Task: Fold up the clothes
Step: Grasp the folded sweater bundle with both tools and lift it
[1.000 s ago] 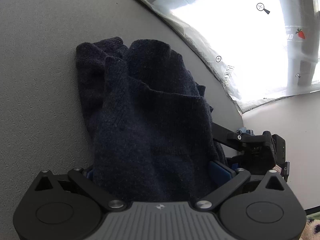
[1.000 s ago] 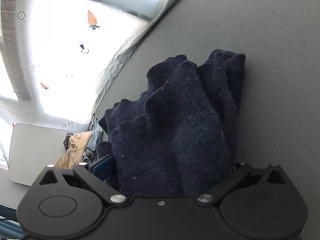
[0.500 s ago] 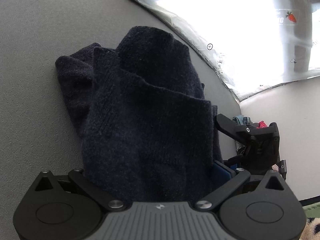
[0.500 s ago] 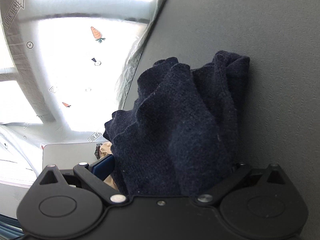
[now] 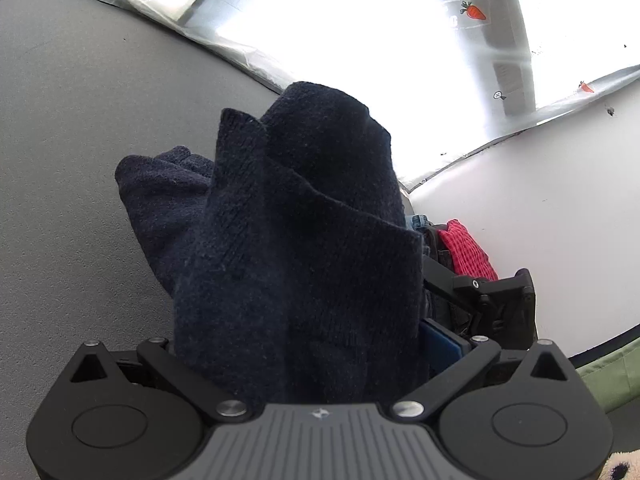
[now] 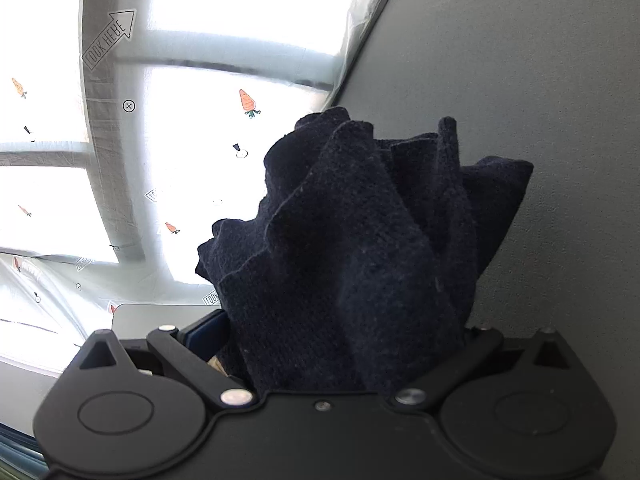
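Grey tabletop (image 5: 72, 168) runs under a bright window with carrot stickers (image 5: 474, 11) at 1 o'clock. Left gripper (image 5: 304, 344) is clamped on the bunched navy sweater (image 5: 288, 248), which rises toward 12 o'clock, with red cloth (image 5: 466, 252) at 3 o'clock. Right gripper (image 6: 348, 352) likewise pinches the sweater (image 6: 360, 240), its fingers mostly buried in the knit.

The sweater (image 5: 296, 248) is dark navy knitted wool-like cloth, matt and slightly fuzzy. The desk (image 5: 72, 168) is grey with a fine pebbled, matt grain. Each hand-held gripper, left (image 5: 304, 360) and right (image 6: 344, 360), is matt black plastic with small shiny metal rivets. A far red checked cloth (image 5: 466, 252) looks woven.
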The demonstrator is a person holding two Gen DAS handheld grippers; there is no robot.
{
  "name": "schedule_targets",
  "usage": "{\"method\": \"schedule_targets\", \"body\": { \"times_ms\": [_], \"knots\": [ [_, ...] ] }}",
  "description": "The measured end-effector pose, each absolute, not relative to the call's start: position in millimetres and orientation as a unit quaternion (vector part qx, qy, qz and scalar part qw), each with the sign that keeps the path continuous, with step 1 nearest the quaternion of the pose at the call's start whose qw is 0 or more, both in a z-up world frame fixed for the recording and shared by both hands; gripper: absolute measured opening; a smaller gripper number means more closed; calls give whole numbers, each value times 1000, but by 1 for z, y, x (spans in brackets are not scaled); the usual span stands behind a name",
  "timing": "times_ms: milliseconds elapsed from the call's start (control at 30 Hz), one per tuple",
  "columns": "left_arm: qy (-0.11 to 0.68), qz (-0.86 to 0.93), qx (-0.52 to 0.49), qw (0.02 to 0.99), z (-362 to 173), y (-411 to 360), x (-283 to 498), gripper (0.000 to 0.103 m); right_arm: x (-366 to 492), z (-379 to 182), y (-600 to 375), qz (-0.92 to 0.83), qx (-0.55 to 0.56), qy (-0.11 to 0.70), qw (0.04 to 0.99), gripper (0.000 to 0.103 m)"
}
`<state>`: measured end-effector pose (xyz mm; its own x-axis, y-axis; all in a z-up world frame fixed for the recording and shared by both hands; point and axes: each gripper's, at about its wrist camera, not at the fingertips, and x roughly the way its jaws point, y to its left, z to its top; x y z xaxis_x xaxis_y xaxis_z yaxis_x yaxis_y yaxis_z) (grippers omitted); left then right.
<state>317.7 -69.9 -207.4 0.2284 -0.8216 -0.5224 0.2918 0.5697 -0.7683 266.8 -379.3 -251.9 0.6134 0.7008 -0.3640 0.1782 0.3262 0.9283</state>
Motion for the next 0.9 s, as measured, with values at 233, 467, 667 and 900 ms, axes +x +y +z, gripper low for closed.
{"method": "schedule_targets", "body": {
  "times_ms": [233, 467, 667, 900],
  "knots": [
    [470, -436, -239, 729, -175, -113, 305, 101, 220, -213, -415, 147, 554, 350, 741, 102],
    [408, -463, -240, 749, -142, -199, 286, 100, 196, -187, -504, 164, 566, 292, 754, 102],
    [367, -480, -227, 764, -122, -323, 276, 100, 193, -163, -620, 194, 553, 270, 764, 102],
    [321, -500, -210, 777, -100, -469, 266, 97, 183, -126, -753, 182, 542, 243, 784, 102]
  ]
}}
